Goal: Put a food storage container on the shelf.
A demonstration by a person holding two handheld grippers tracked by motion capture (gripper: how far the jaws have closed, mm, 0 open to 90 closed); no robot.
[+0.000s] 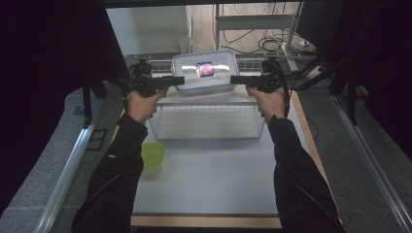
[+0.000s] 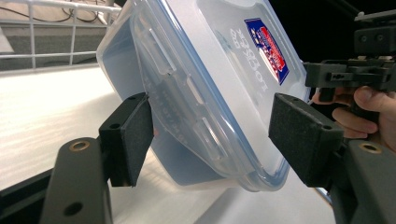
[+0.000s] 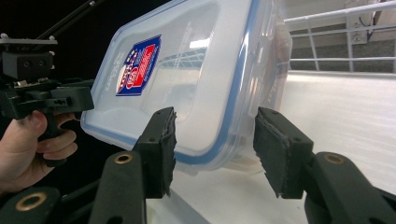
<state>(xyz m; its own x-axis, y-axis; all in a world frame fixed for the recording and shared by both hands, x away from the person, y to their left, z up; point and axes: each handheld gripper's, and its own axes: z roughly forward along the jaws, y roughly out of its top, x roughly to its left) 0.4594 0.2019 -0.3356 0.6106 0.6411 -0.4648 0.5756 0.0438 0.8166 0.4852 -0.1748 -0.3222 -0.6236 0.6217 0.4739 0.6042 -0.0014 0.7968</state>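
- The left claw (image 2: 210,135) has its jaws spread around one end of the lidded plastic box (image 1: 205,73). One pad is at the box wall, while the other stands clear of the lid, so I judge this end barely supported.
- The right claw (image 3: 212,149) straddles the opposite end, and both pads look slightly off the plastic. Whether it pinches the box is uncertain.
- Risk: the box is tilted on edge above the far rim of the wire basket (image 1: 209,121). With loose contact at both ends, it could slip, twist or topple off the rim.
- Cause: smooth, curved plastic gives the flat pads little purchase.
- The box is a clear, rounded rectangle with a blue-rimmed lid, side latches and a red-and-blue label (image 1: 205,69).
- It appears empty.
- A green bowl (image 1: 152,156) sits on the tabletop (image 1: 214,179), well apart.
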